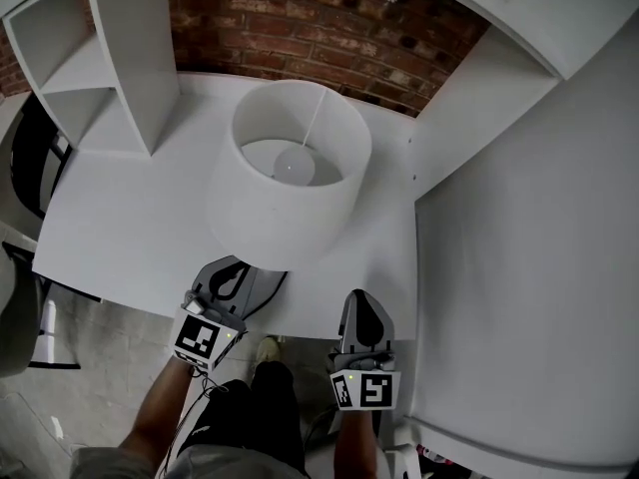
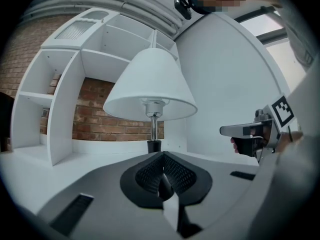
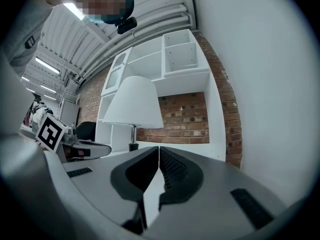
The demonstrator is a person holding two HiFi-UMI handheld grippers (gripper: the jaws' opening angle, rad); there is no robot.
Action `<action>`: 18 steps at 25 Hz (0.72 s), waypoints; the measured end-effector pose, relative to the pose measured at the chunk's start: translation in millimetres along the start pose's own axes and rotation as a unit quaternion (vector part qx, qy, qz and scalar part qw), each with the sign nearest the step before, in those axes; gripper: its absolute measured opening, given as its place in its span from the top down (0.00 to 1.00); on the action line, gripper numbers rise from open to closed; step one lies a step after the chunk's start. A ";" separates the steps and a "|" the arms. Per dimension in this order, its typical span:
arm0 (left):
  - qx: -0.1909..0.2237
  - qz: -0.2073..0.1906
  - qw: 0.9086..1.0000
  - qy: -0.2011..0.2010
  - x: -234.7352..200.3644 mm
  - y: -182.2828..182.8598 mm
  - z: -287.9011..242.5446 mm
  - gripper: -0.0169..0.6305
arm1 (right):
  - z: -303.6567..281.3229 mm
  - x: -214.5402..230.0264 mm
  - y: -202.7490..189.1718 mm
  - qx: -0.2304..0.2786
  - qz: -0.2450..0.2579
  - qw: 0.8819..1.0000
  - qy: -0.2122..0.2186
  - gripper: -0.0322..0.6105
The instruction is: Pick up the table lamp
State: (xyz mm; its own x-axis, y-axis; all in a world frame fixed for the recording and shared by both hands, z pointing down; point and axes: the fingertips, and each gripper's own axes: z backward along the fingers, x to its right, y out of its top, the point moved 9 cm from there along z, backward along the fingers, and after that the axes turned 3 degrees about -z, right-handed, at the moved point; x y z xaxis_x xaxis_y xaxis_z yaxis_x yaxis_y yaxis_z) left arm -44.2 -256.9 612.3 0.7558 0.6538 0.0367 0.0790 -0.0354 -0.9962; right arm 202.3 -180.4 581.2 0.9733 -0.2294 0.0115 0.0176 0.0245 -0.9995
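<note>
A table lamp with a white shade (image 1: 290, 168) stands on the white desk (image 1: 130, 228) in front of a brick wall. The left gripper view shows the shade (image 2: 150, 86), a chrome stem (image 2: 154, 126) and a black base. In the right gripper view the lamp (image 3: 132, 106) stands left of centre. My left gripper (image 1: 232, 272) is shut and empty, just short of the lamp at the desk's near edge. My right gripper (image 1: 361, 312) is shut and empty too, to the lamp's right. Both point level toward the lamp, apart from it.
A white shelf unit (image 1: 100, 58) stands on the desk at the left. A tall white cabinet (image 1: 529, 247) closes off the right side. A dark chair (image 1: 35, 158) sits left of the desk. The person's legs show below the desk edge.
</note>
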 end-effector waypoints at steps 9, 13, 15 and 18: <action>0.016 0.000 1.000 0.012 -7.0 -6.8 -30.4 0.97 | -14.4 21.8 -12.1 0.005 -0.004 1.000 -0.006 0.91; 0.011 0.004 1.000 0.015 -12.0 -8.7 -41.9 0.97 | -15.8 26.4 -15.0 0.007 -0.007 1.000 -0.010 0.91; 0.018 0.008 1.000 0.014 -13.2 -6.9 -47.7 0.96 | -15.5 30.5 -16.9 0.006 -0.009 1.000 -0.013 0.91; 0.030 0.008 0.999 0.012 -14.0 -4.9 -56.5 0.92 | -16.3 37.3 -19.8 0.004 -0.012 1.000 -0.020 0.91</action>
State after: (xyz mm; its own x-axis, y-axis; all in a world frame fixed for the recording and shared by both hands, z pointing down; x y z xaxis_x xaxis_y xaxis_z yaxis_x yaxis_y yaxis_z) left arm -18.4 -308.5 621.1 0.7722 0.6350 0.0211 0.0274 -0.0001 -0.9996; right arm 234.5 -205.4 601.0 0.9808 -0.1917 0.0362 0.0421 0.0266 -0.9988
